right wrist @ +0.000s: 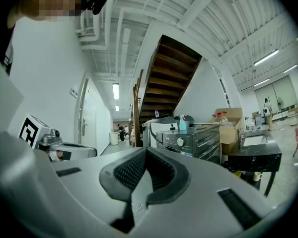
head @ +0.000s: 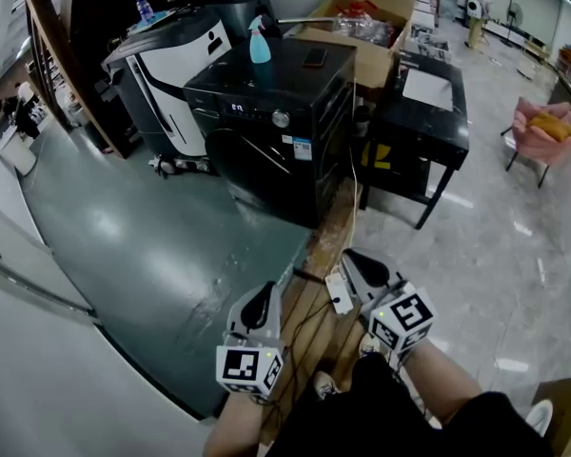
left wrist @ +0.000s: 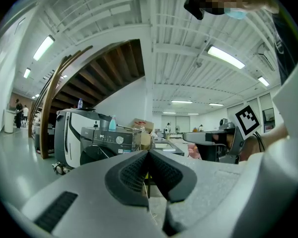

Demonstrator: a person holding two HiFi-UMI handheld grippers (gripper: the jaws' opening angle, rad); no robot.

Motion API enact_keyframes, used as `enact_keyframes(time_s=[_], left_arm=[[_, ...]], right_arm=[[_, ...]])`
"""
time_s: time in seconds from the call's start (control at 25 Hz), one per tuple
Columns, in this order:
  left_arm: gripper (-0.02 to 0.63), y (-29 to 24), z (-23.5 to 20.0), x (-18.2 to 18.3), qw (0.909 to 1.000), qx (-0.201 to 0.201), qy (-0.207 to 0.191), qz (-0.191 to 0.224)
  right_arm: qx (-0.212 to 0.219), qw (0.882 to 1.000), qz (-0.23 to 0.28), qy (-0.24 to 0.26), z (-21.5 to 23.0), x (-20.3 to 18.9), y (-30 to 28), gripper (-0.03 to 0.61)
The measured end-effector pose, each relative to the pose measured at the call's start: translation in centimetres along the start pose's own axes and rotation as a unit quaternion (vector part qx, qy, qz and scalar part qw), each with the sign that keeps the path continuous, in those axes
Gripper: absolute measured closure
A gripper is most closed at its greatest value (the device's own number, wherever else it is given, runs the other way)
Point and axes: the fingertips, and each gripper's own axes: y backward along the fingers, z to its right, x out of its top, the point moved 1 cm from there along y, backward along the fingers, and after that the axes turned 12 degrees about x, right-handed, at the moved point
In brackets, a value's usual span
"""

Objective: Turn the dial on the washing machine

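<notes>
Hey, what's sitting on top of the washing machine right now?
A blue spray bottle stands on the washing machine, and a flat dark thing, perhaps a phone, lies near its back edge. The patch right behind the bottle is covered.

The washing machine (head: 276, 131) is a black front-loader standing upright, up around 12 o'clock in the head view, with its front turned toward roughly 7 o'clock. The round door (head: 243, 157) looks closed. The dial (head: 281, 118) is a small silver knob on the top front panel, at 3 o'clock from the little lit display (head: 236, 109). It's too small to tell where it's pointing.
</notes>
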Motion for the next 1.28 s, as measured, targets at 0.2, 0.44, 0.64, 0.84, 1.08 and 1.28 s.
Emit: enact_keyframes(time_s=[0.2, 0.44, 0.64, 0.84, 1.08, 1.28], left_arm=[[0.609, -1.5, -0.5, -0.4, 0.9999, 0.011, -0.005, -0.003], [0.609, -5.5, -0.8, 0.5, 0.9995, 0.030, -0.009, 0.001], [0.609, -10.0, -1.0, 0.8, 0.9986, 0.052, -0.004, -0.002], [0.609, -15.2, -1.1, 1.6, 0.9973, 0.074, -0.004, 0.000], [0.609, -20.4, -0.5, 2.5, 0.9945, 0.104, -0.008, 0.006], [0.609, -23.7, 0.7, 3.0, 0.9917, 0.128, -0.011, 0.007]], right_arm=[[0.012, 1.000, 0.004, -0.005, 1.2, -0.4, -1.1, 0.568], [0.035, 0.999, 0.007, -0.012, 4.7, 0.0, -3.6, 0.545], [0.057, 0.998, 0.005, -0.016, 8.8, 0.4, -6.3, 0.527], [0.077, 0.997, 0.006, -0.016, 14.0, 1.2, -8.9, 0.513], [0.113, 0.993, 0.005, -0.014, 19.1, 2.1, -11.3, 0.495], [0.139, 0.990, 0.006, -0.015, 22.7, 2.7, -11.9, 0.489]])
